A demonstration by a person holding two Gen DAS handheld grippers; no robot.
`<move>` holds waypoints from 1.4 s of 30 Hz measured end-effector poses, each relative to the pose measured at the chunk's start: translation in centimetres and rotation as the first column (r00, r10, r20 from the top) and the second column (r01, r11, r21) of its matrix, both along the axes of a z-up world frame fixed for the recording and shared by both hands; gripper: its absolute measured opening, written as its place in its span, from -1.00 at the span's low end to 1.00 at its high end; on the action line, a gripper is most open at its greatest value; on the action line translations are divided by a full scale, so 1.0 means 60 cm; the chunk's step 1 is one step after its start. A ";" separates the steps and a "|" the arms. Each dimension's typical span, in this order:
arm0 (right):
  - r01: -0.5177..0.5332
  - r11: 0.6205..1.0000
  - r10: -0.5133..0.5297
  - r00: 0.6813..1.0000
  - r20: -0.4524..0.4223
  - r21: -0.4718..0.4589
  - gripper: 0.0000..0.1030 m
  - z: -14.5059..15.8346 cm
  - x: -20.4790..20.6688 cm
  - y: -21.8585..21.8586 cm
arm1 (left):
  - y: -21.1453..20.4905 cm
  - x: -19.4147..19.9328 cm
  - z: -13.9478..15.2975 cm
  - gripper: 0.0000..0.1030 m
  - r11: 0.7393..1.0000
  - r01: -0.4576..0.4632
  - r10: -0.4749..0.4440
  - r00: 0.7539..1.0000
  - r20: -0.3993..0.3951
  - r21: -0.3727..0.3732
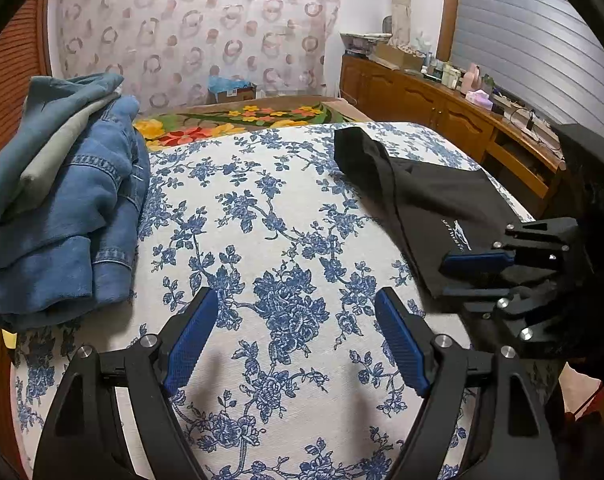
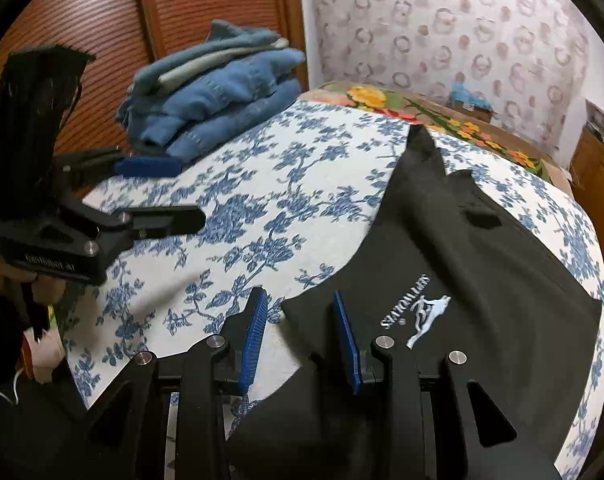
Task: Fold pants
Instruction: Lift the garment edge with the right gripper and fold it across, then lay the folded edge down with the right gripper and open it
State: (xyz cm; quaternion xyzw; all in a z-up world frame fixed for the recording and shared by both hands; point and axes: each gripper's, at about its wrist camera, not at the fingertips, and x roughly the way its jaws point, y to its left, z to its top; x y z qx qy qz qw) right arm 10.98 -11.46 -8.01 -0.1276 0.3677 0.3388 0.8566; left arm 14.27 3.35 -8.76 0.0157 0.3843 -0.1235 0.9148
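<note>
Lying spread along the right edge of the bed: black pants, folded lengthwise, one narrow end reaching toward the far edge, the near end bearing a white logo and hanging slightly over the near right corner. Hovering over the bare floral cover near the near edge: left gripper, jaws standing wide apart, holding nothing. Straddling the near left corner of the pants: right gripper, blue pads parted, one on either side of the cloth's edge, not pressing it in the right wrist view; in the left wrist view, seeming to have one finger above the fabric and one at its edge, contact not being clear. Sitting piled at the left edge of the bed: stack of folded jeans, well apart from the black pants. Standing beyond the right side: wooden dresser carrying small clutter.
</note>
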 end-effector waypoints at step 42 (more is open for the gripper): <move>0.362 0.926 -0.374 0.918 0.134 0.106 -0.96 0.053 0.091 -0.265 | -0.182 0.111 -0.003 0.58 0.986 0.157 -0.153 0.986 -0.062 0.056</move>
